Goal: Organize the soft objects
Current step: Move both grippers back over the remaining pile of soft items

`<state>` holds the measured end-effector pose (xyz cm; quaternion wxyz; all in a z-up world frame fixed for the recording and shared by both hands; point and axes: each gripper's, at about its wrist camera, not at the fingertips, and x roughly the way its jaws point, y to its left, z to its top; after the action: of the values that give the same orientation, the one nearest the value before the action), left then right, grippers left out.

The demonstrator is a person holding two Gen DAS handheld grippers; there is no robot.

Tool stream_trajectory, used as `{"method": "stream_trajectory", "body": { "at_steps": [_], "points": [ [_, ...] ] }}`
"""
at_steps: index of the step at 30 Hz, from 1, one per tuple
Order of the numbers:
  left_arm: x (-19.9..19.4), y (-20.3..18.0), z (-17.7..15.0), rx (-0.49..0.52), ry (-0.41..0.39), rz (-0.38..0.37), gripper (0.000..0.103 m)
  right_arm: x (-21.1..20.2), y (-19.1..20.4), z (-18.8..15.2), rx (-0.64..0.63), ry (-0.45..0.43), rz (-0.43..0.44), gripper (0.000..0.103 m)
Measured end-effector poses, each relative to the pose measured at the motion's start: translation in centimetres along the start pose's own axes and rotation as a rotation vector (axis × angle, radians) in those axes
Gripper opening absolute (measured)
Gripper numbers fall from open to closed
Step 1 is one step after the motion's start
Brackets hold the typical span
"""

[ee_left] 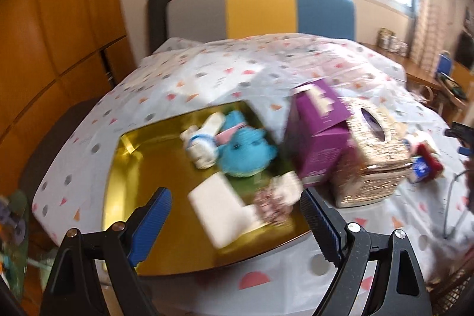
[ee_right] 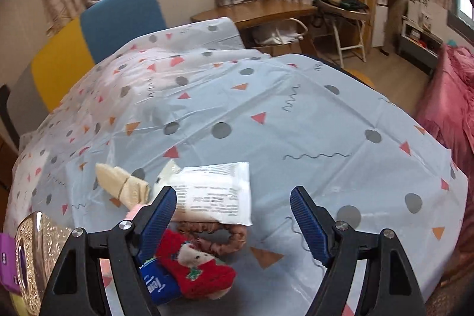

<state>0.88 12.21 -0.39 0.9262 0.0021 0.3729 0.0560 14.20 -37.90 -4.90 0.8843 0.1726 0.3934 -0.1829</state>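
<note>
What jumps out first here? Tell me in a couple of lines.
The gold tray on the patterned tablecloth, with a blue plush toy inside it. Beside it stand a purple box and a gold tissue box. A red Christmas sock lies below the open right tongs.

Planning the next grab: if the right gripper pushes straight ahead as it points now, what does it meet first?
Most likely the white printed packet lying between the open right gripper fingers' line, with the brown scrunchie just below it. Depth is unclear.
</note>
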Motion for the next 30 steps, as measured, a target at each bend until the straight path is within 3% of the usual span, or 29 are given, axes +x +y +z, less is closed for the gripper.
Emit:
{"method": "stream_trajectory", "body": {
  "at_steps": [5, 10, 13, 16, 21, 24, 30],
  "points": [
    [-0.5, -4.7, 2.5, 0.117, -0.034, -0.135, 0.088, 0.5, -0.9, -0.2, 0.053, 0.049, -0.022, 0.081],
    [-0.5, -10.5, 5.0, 0.233, -0.041, -0.273, 0.078, 1.5, -2.9, -0.1, 0.165, 0.106, -0.001, 0.081],
    [0.2, -14.6, 6.6, 0.310, -0.015, -0.343, 0.068, 1.7, -3.5, -0.1, 0.198, 0.127, 0.003, 0.081],
    [1.8, -18.9, 8.0, 0.369, 0.054, -0.395, 0.065, 1.9, -3.4, -0.2, 0.199, 0.144, 0.017, 0.081],
    [4.9, -26.0, 9.0, 0.470, 0.100, -0.386, 0.063, 2.0, -2.3, -0.2, 0.159, 0.156, 0.036, 0.081],
    [7.3, -30.0, 9.2, 0.541, 0.127, -0.340, 0.063, 1.8, -2.1, -0.1, 0.145, 0.144, 0.033, 0.081],
    [12.7, -34.9, 9.0, 0.613, 0.245, -0.297, 0.064, 2.1, -2.2, 0.1, 0.156, 0.161, 0.062, 0.081]
  ]
}}
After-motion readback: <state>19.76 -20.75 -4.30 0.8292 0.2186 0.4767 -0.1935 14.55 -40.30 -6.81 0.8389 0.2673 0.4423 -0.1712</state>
